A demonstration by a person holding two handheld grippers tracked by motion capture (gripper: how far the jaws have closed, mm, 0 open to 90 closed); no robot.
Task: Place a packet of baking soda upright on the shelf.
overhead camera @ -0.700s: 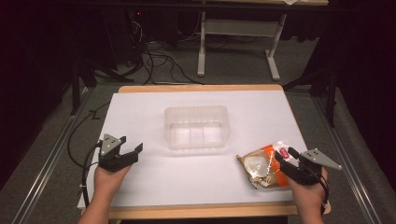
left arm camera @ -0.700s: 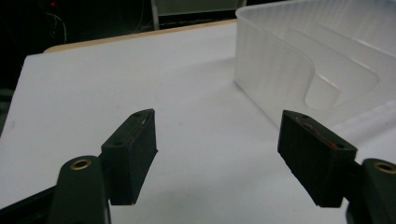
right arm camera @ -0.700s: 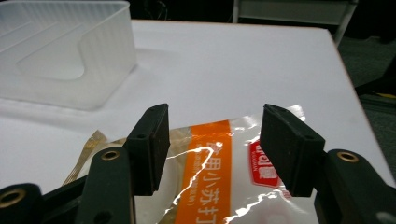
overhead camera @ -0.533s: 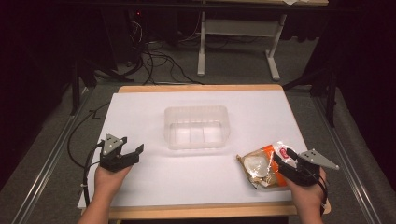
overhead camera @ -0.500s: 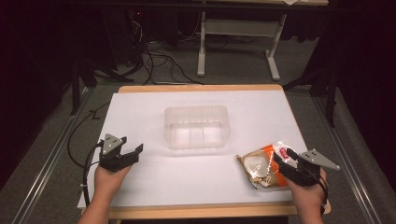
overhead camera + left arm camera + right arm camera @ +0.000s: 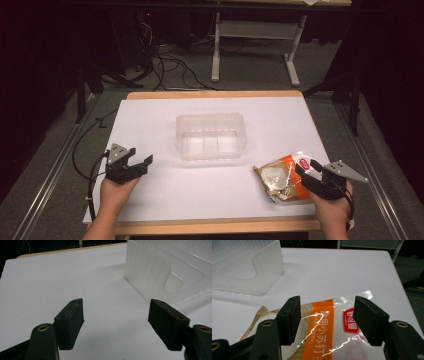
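A crinkly clear and orange snack packet (image 6: 278, 183) lies flat on the white table near its front right corner. My right gripper (image 6: 305, 169) hovers over the packet's right end with its jaws apart. In the right gripper view the packet (image 6: 325, 326) lies under and between the two black pads (image 6: 290, 317) without being pinched. My left gripper (image 6: 142, 163) rests near the front left, open, with bare table between its jaws (image 6: 116, 320). A clear plastic container (image 6: 211, 136) stands empty mid-table, its wall (image 6: 150, 275) just ahead of the left gripper.
The white table top (image 6: 165, 115) has a wooden rim. Cables trail off the left side to the floor. A desk frame (image 6: 255, 35) stands beyond the far edge. The container's corner (image 6: 249, 267) sits left of and beyond the packet.
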